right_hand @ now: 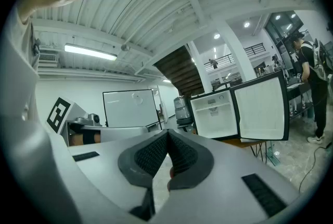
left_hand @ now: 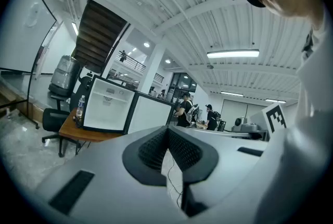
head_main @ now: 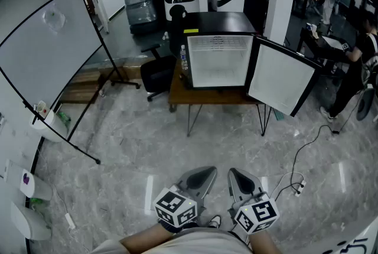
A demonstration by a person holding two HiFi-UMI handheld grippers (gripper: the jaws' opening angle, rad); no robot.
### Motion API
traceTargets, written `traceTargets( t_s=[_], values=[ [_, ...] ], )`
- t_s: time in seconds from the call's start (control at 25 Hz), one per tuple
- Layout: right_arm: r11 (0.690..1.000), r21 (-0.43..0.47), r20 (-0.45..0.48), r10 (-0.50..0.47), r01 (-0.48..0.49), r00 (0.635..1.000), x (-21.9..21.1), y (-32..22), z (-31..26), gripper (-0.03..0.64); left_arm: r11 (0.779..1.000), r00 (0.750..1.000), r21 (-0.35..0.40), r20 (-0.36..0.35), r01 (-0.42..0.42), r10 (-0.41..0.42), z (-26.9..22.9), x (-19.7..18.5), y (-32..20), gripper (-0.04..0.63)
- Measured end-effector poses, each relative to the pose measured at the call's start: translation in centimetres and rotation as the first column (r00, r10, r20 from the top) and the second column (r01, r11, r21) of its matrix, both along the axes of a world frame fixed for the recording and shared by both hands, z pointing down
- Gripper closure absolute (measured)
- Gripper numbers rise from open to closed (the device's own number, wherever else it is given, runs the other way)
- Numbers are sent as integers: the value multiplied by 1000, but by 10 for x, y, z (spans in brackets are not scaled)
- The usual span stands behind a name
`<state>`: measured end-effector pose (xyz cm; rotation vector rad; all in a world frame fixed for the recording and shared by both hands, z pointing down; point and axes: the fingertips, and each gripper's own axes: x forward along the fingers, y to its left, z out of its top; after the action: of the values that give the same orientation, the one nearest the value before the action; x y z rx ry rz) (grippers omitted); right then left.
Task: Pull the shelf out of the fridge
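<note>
A small black fridge (head_main: 218, 61) stands on a wooden table (head_main: 177, 94) across the room, its white interior showing. Its door (head_main: 282, 77) is swung open to the right. A thin white shelf (left_hand: 106, 99) crosses the upper part of the interior and also shows in the right gripper view as the shelf (right_hand: 213, 108). My left gripper (head_main: 202, 176) and right gripper (head_main: 237, 177) are held low, close to my body and far from the fridge. Both have their jaws together with nothing between them, as the left gripper (left_hand: 167, 132) and right gripper (right_hand: 167, 134) views show.
A large whiteboard on a stand (head_main: 47, 52) leans at the left. A black office chair (head_main: 155, 75) and a water bottle (head_main: 183, 58) sit left of the fridge. A water dispenser (head_main: 140, 5) stands behind. A person (head_main: 354, 69) is at the right; a cable (head_main: 295, 179) lies on the floor.
</note>
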<state>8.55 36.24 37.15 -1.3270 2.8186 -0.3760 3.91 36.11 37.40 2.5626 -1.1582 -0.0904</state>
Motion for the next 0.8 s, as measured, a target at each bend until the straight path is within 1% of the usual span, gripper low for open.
traceTargets(
  t_s=[0.4, 0.48, 0.8],
  values=[
    [1000, 0, -2, 6, -6, 1000, 10, 2, 2, 601, 1000, 1000, -4, 0, 2, -2, 1, 8, 1, 591],
    [1000, -6, 9, 4, -4, 1000, 11, 1, 2, 601, 1000, 1000, -6, 0, 4, -4, 0, 9, 0, 591],
    [1000, -17, 171, -17, 20, 985, 26, -12, -14, 601, 999, 999, 28, 14, 46, -46, -5, 17, -17, 591]
  ],
)
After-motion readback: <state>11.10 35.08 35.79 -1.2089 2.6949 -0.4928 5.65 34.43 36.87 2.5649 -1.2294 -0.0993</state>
